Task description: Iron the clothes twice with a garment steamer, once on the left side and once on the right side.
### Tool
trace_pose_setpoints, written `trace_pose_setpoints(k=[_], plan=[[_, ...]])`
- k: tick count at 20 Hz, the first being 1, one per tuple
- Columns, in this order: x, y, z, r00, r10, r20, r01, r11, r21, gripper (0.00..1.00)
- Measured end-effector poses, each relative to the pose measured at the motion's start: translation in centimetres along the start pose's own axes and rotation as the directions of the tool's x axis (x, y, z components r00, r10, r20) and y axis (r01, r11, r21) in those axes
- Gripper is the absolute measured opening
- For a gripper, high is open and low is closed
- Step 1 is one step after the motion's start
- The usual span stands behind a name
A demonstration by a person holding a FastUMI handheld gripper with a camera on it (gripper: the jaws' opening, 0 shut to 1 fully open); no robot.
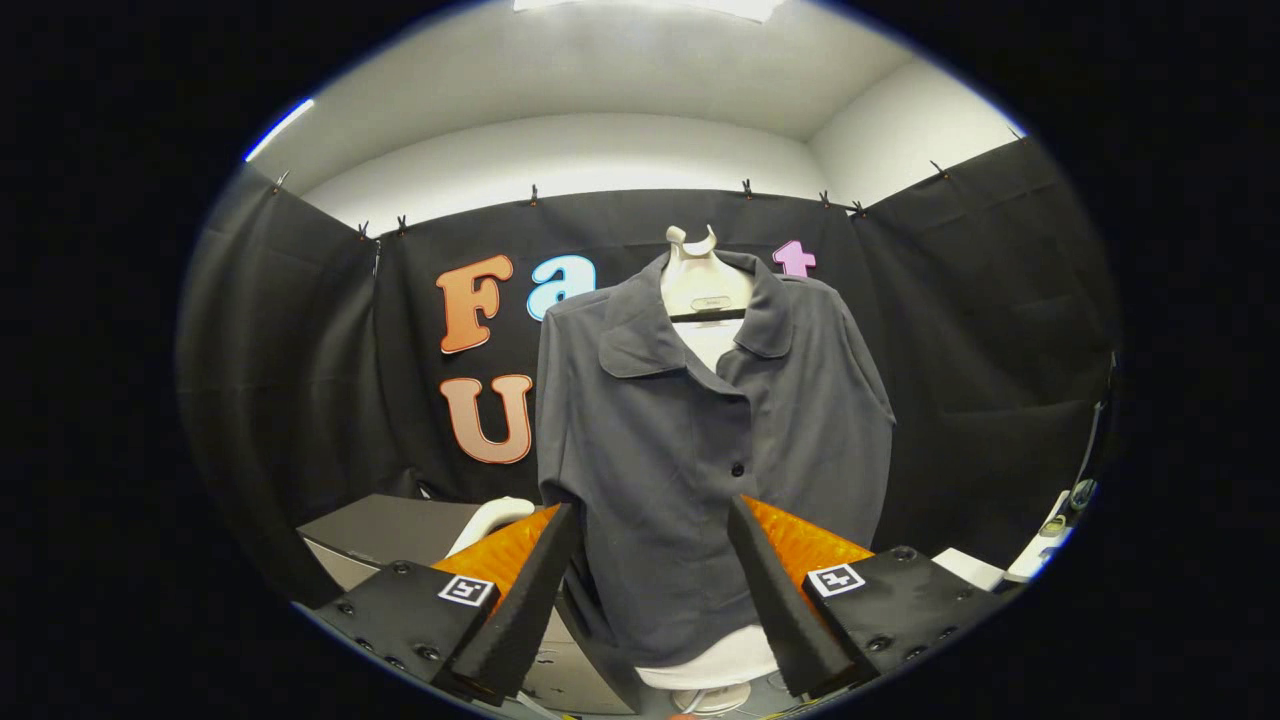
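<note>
A dark grey collared shirt [690, 430] hangs on a white mannequin torso [705, 285] straight ahead of the fingers, buttoned partway down its front. My gripper [650, 520] stands open, its two black foam-padded fingers [520, 610] spread wide with nothing between them; the shirt's lower half shows through the gap, some way beyond the tips. A white curved part [490, 520], possibly the steamer's handle, pokes up behind the left finger beside a grey box; most of it is hidden.
A grey box [385, 535] sits low to the left of the shirt. The mannequin's round white base [715, 695] stands on the surface below the shirt. White items [1040, 545] lie at the far right by the black cloth wall.
</note>
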State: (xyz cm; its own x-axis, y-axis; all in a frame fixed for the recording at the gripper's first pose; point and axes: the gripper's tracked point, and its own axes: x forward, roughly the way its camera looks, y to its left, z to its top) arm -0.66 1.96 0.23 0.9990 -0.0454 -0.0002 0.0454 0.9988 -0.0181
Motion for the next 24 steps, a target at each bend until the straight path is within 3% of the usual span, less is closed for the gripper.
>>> trace_pose_setpoints(k=[10,14,24], plan=[[1.6,9.5,0.4,0.99,0.138,-0.03,-0.137,0.99,0.035,0.98],[3.9,12.6,-0.1,0.988,0.143,-0.061,-0.141,0.989,0.038,0.98],[11.2,23.0,-6.8,0.946,0.201,-0.255,-0.201,0.979,0.027,0.98]])
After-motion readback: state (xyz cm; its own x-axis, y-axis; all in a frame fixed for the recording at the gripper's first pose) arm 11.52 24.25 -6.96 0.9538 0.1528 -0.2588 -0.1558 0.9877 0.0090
